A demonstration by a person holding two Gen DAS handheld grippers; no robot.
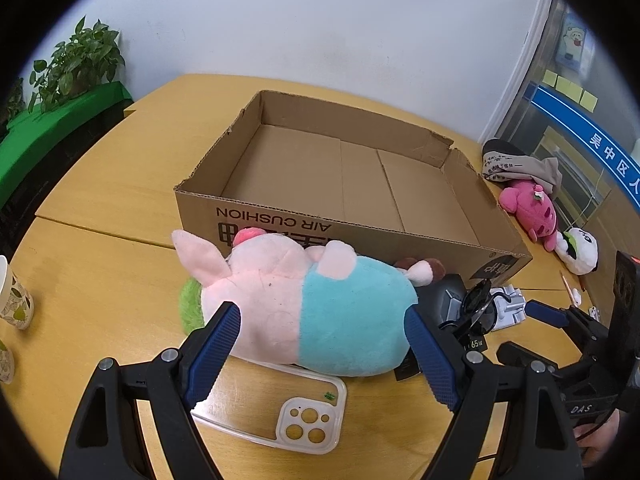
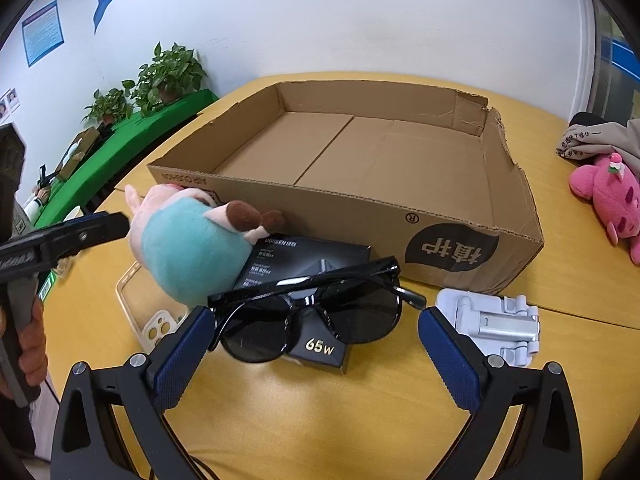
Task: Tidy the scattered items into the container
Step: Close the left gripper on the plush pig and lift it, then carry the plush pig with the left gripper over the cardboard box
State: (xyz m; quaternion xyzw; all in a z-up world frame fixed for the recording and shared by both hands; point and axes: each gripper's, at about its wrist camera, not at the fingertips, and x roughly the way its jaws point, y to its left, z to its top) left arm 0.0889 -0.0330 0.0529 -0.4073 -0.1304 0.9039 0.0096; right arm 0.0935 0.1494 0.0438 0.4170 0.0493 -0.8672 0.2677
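Straddling the pink and teal plush pig (image 1: 304,304), the left tool (image 1: 320,356) stands spread wide, its blue pads either side of the toy's belly but not visibly pressing on it, so nothing is pinched yet. The right tool (image 2: 316,356) is likewise spread, with the black sunglasses (image 2: 312,312) lying between its fingers on top of a dark charger box (image 2: 316,280); the left pad sits just beside the frame's end, the right pad apart from it. The cardboard box (image 1: 400,240) sits just behind both, open on top and with nothing in it, on the yellow tabletop (image 1: 100,280). The pig lies partly on a clear phone case (image 1: 280,412), so the closing squeeze should take the soft body across its middle and lift straight up, or the case may drag along. For the sunglasses, the grip probably wants to fall on the frame and not the lenses, and low enough to catch the bridge without pinching the charger box below. Both loads then need to clear the near wall of the cardboard box before release. A white folding stand (image 2: 496,320) by the right tool, and a pink plush (image 1: 532,208) and a panda toy (image 1: 580,248) farther right, also wait on the tabletop.
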